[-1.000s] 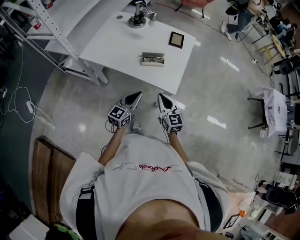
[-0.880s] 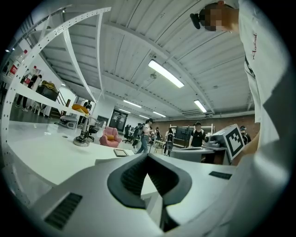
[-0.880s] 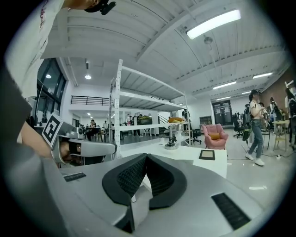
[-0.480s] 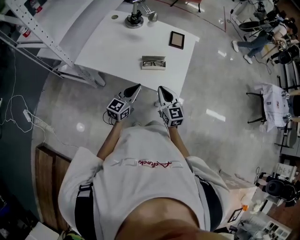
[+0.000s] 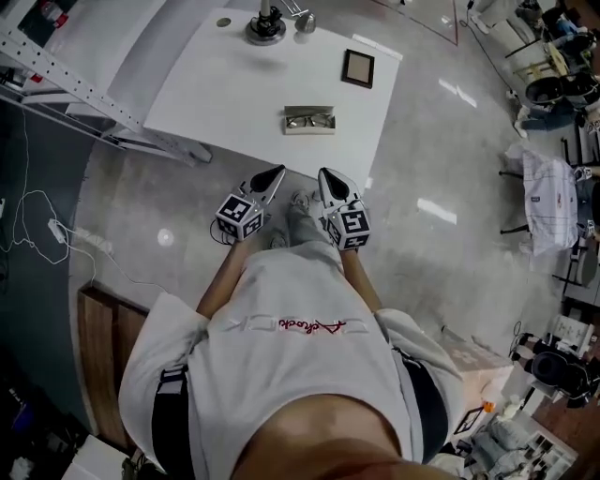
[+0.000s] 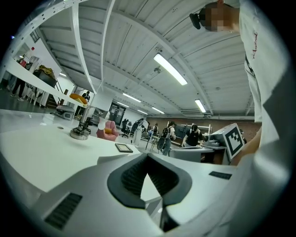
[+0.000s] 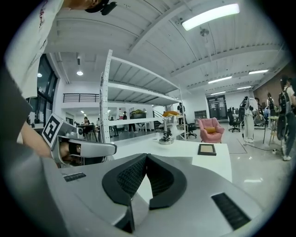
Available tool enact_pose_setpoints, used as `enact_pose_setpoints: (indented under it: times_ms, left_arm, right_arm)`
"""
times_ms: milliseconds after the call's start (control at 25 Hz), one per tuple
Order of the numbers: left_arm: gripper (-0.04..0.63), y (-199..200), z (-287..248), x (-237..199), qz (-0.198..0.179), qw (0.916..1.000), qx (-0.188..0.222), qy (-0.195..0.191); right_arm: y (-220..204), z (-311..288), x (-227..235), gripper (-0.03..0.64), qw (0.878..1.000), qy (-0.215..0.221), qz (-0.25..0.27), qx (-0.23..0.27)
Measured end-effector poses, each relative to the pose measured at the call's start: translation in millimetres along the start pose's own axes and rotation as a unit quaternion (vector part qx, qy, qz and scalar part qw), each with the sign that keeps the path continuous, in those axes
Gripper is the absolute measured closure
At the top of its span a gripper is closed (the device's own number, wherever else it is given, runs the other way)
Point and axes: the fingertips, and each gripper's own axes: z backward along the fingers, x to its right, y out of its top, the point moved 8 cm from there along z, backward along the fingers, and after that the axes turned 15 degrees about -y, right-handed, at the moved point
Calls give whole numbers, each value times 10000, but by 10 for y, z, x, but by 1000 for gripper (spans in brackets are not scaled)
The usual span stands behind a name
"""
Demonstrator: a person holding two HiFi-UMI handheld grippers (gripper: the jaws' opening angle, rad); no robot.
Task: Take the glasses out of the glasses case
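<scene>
Across white shirt (image 5: 281, 384), unreadable red script (image 5: 307, 326)

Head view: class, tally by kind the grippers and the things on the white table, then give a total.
Grippers: 2 (left gripper, right gripper)
Glasses case: 1
Glasses: 1
Picture frame: 1
Metal stand: 1
Total: 6; small bits beside the stand unclear.

White T-shirt (image 5: 281, 384), red script (image 5: 305, 326), black straps (image 5: 172, 422) — white left claw (image 5: 274, 176) and right claw (image 5: 327, 177) bear marker cubes (image 5: 239, 217)

Two tools (image 5: 277, 172) (image 5: 324, 174); apparently one glasses case (image 5: 309, 120)
</scene>
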Motion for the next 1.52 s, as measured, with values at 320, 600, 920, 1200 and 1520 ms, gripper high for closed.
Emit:
enact_pose_setpoints:
  times_ms: [320, 600, 920, 1200, 1520]
  left_arm:
    - [601, 122, -217, -341, 106, 9998, 57, 165]
    - [601, 317, -544, -648, 83, 9994, 79, 315]
    - [601, 476, -828, -851, 131, 9985, 30, 531]
    - [601, 398, -896, -960, 192, 9968, 4, 774]
    - [601, 319, -842, -1065, 452, 9955, -18, 831]
  right_arm:
    - [88, -412, 184, 617, 9999, 167, 5, -39]
    - [217, -820, 503, 617, 9996, 270, -58, 34]
    - [290, -1103, 764, 617, 9988, 465, -161, 20]
    - [216, -1313, 858, 617, 9973, 685, -269, -82]
    - [116, -1444, 783, 617, 9959, 757, -292, -409]
